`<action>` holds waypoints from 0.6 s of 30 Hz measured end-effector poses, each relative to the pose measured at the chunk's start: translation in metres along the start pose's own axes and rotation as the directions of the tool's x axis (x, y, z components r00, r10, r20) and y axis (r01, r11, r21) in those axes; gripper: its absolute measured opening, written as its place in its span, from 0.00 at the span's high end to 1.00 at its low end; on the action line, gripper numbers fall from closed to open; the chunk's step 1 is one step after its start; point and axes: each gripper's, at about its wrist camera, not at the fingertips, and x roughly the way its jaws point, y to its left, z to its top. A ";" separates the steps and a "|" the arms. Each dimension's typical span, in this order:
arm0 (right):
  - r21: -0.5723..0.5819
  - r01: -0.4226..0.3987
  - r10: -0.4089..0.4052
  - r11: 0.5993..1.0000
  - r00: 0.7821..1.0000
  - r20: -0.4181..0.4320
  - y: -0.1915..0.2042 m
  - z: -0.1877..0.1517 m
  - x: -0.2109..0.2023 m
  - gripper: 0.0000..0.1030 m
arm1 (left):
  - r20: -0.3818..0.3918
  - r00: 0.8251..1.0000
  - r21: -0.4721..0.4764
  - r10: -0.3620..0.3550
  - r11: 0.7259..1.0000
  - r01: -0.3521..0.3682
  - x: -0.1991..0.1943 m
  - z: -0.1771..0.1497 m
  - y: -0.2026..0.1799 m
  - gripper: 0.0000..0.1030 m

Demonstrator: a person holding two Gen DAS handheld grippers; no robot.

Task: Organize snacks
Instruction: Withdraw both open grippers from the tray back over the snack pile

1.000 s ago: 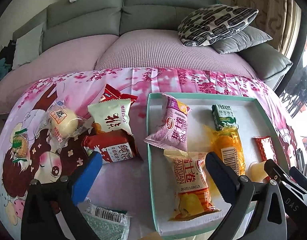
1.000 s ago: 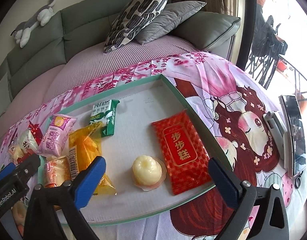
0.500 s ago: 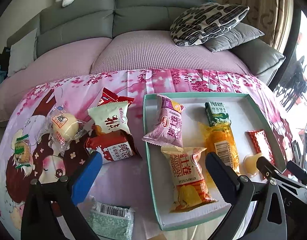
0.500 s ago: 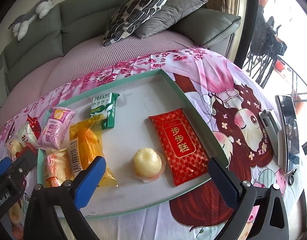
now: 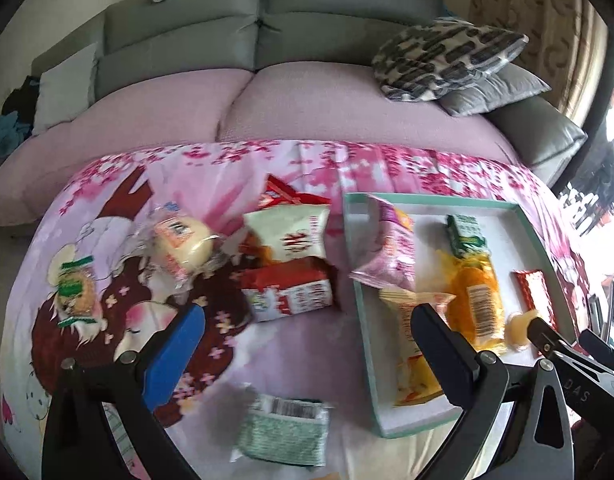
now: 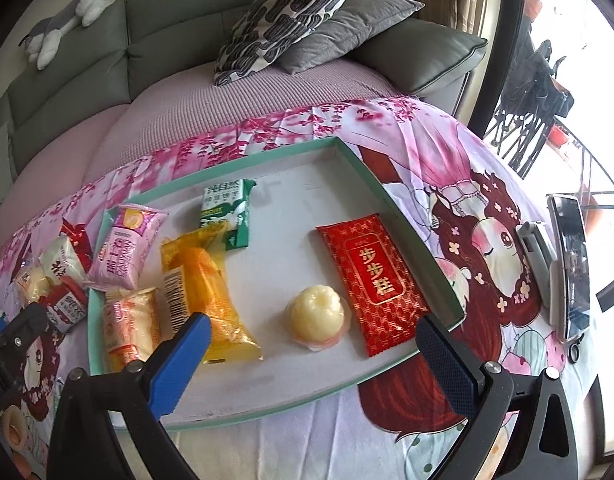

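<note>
While both tongs hang apart and empty, left tongs (image 5: 303, 340) sit over loose snacks (image 5: 287, 256) left of the tray (image 5: 427, 199), probably for the next pick. Right tongs (image 6: 313, 354) hover above the jelly cup (image 6: 317, 314) in the tray; six snacks are already sorted inside.

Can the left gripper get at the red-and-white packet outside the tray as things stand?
Probably yes. The left gripper is open and empty, and the red-and-white packet lies just ahead on the cloth, left of the tray, top face uncovered. A cream packet crowds its far edge.
</note>
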 end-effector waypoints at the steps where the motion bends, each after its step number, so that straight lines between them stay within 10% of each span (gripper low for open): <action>1: -0.004 -0.004 0.004 1.000 1.000 0.000 0.002 0.000 -0.001 0.00 | -0.005 1.000 -0.013 0.010 1.000 -0.010 0.001 0.000 0.007 0.00; 18: -0.164 -0.096 0.093 0.982 0.995 -0.026 0.091 -0.018 -0.005 0.00 | -0.102 0.990 -0.100 0.098 0.989 -0.109 0.020 -0.018 0.071 0.00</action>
